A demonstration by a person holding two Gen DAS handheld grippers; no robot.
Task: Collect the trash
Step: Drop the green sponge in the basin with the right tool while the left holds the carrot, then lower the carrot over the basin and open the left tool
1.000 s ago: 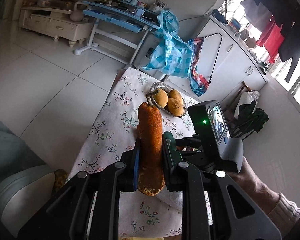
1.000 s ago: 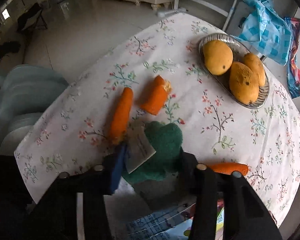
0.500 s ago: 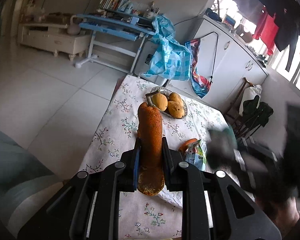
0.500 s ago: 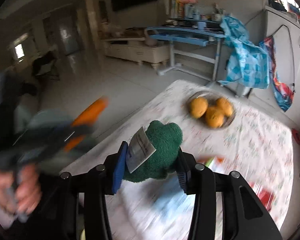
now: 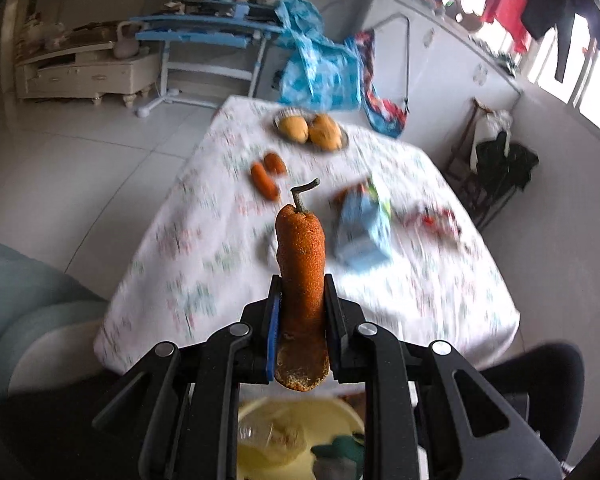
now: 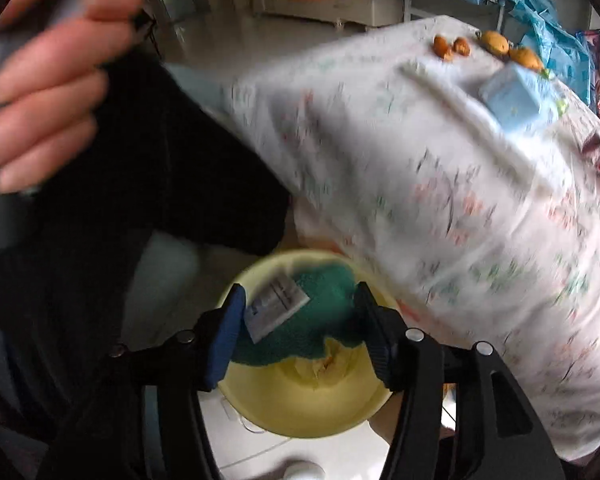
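My left gripper point(image 5: 300, 316) is shut on a long orange peel piece with a stem point(image 5: 300, 256), held upright off the near edge of the table, above a yellow bin point(image 5: 268, 440). My right gripper point(image 6: 300, 332) holds a green cloth with a white tag point(image 6: 320, 320) over the same yellow bin point(image 6: 300, 408), its jaws spread wide around the cloth. A green thing point(image 5: 336, 450) shows in the bin in the left wrist view. On the floral tablecloth point(image 5: 220, 248) lie two orange pieces point(image 5: 266, 174), a blue carton point(image 5: 364, 228) and a red wrapper point(image 5: 436, 218).
A foil dish of mangoes point(image 5: 312, 130) sits at the table's far end, with blue bags point(image 5: 320, 68) behind it. A pale sofa point(image 5: 28, 300) is at the left. The person's hand point(image 6: 48, 80) and dark sleeve fill the right wrist view's left side.
Both grippers have pulled back off the table toward its near edge. The right one swung down with the green cloth over the yellow bin; the left still holds the orange piece.
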